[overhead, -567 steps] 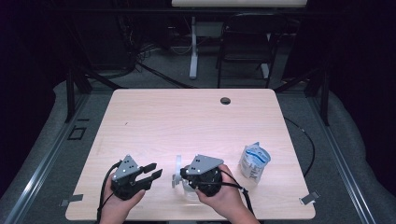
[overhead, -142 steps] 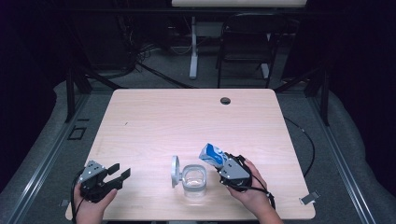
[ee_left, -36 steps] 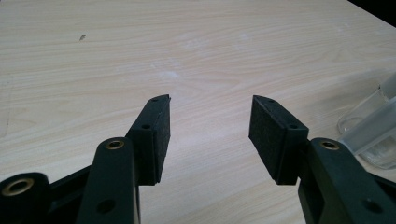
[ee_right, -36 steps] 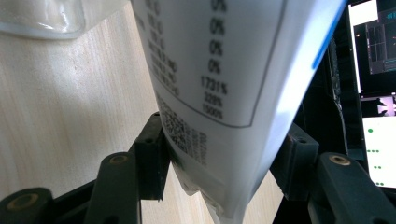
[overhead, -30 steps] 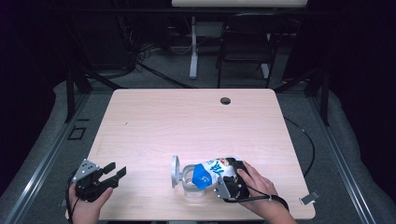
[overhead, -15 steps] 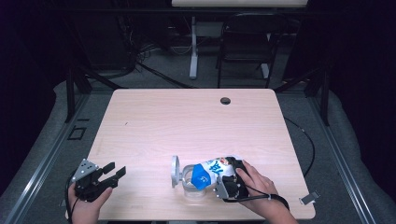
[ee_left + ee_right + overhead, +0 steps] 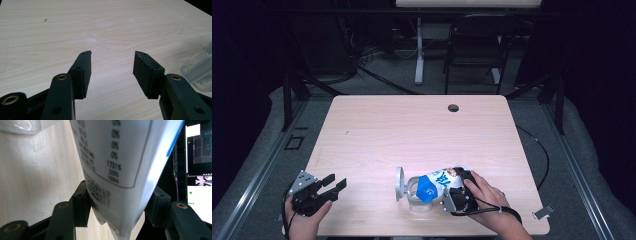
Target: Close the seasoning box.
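At the worktop's (image 7: pixel 362 130) six o'clock edge in the high view: right claw (image 7: pixel 451 192) clamping a blue-and-white pouch (image 7: pixel 438 182), tipping its mouth toward nine o'clock over a clear glass jar (image 7: pixel 416 195), lid (image 7: pixel 399 182) hanging open. Left claw (image 7: pixel 334 186) resting apart at seven o'clock, gaping, empty. In the left gripper view: pads (image 7: pixel 85 72) spread wide, jar (image 7: pixel 197 72) at three o'clock. In the right gripper view: pouch (image 7: pixel 117 165) pinched between both pads. Probably pouring; next, likely tilting further while keeping the mouth over the jar.

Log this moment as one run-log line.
right claw: shut on pouch, tipped over glass jar | left claw: open, idle | jar lid: open
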Motion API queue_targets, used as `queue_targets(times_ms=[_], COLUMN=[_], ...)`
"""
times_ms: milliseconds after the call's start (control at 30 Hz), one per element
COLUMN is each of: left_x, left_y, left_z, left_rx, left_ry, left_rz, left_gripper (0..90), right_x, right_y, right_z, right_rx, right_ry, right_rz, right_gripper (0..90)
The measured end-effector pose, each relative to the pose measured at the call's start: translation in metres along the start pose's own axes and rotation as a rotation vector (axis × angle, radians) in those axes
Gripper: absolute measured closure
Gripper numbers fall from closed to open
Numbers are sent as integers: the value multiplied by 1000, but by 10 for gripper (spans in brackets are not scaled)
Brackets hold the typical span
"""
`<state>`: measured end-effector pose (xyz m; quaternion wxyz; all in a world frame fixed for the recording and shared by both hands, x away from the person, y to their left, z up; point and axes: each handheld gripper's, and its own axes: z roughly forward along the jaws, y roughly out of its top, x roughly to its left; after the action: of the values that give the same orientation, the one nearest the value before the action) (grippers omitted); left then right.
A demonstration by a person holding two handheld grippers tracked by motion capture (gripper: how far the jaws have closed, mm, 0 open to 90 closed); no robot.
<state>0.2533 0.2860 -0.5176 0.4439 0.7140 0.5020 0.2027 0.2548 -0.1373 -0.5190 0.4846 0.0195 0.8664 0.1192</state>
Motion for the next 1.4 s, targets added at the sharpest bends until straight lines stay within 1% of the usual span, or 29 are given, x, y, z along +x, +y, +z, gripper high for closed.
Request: queue_targets(times_ms=[267, 333, 367, 433, 500, 700, 733, 800, 833, 1067, 1400], left_x=[1, 1, 1, 1, 1, 2, 2, 2, 2, 2, 3], left_y=[-1, -1, -1, -1, -1, -1, -1, -2, -2, -2, -2], left_z=[1, 1, 1, 1, 1, 1, 1, 1, 1, 1, 1], left_rx=[1, 1, 1, 1, 2, 0, -1, 1, 1, -1, 5], left_ry=[3, 3, 4, 3, 3, 3, 3, 5, 4, 5, 7], left_rz=[-3, -3, -3, -3, -3, -4, -4, -6, -7, -9, -9], left_gripper=[492, 492, 492, 492, 492, 492, 492, 492, 492, 492, 492], right_x=[-1, -2, -3, -4, -3, -7, -8, -9, -9, -12, -13], right_y=[0, 1, 1, 2, 1, 3, 3, 3, 3, 3, 5], right_z=[0, 0, -1, -1, 0, -1, -2, -2, -2, -2, -3], right_rx=[-5, 5, 16, 16, 1, 13, 25, 26, 19, 27, 37], right_ry=[9, 8, 7, 8, 12, 23, 25, 30, 34, 54, 58], right_rz=[-5, -14, -28, -34, -28, -64, -77, -79, -73, -83, -102], right_gripper=[460, 460, 460, 460, 460, 460, 460, 460, 460, 460, 461])
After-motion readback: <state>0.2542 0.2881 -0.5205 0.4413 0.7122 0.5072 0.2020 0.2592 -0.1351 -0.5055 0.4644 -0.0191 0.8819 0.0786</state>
